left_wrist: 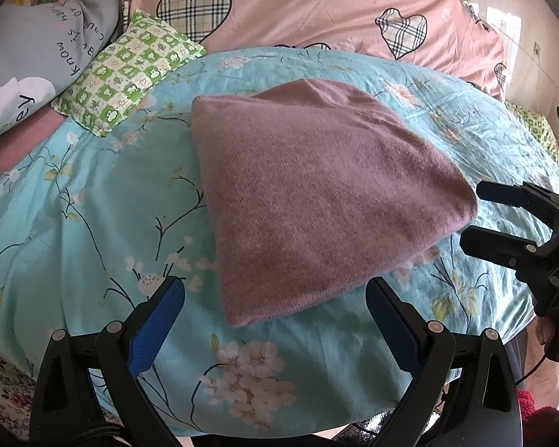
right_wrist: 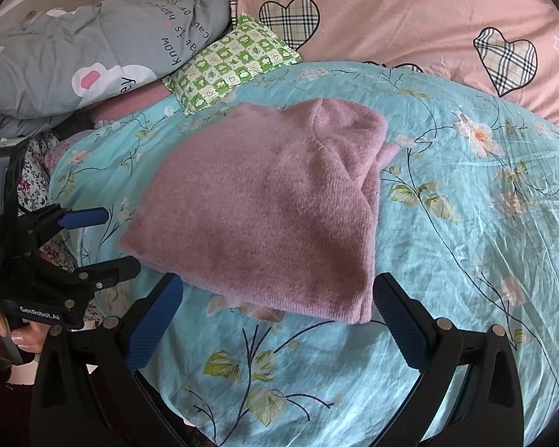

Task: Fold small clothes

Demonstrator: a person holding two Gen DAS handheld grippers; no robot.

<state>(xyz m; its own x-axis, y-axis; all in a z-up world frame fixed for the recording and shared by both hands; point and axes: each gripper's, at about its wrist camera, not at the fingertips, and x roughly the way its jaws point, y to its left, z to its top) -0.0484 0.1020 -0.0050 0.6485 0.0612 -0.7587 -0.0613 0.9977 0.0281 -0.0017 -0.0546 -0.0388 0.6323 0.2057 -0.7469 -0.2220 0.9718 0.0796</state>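
Observation:
A mauve knit garment (left_wrist: pixel 316 193) lies folded into a compact block on the light blue floral bedspread (left_wrist: pixel 93 223); it also shows in the right wrist view (right_wrist: pixel 264 208). My left gripper (left_wrist: pixel 275 298) is open and empty, just short of the garment's near edge. My right gripper (right_wrist: pixel 277 294) is open and empty, its jaws on either side of the garment's near edge. Each gripper shows in the other's view, the right one (left_wrist: pixel 473 216) beside the garment's right corner and the left one (right_wrist: pixel 119 238) beside its left corner.
A green checked pillow (left_wrist: pixel 126 70) lies behind the garment at the left. A grey printed quilt (left_wrist: pixel 37 44) and a pink quilt with plaid hearts (left_wrist: pixel 316 3) are piled at the head of the bed. The bedspread (right_wrist: pixel 466 223) stretches to the right.

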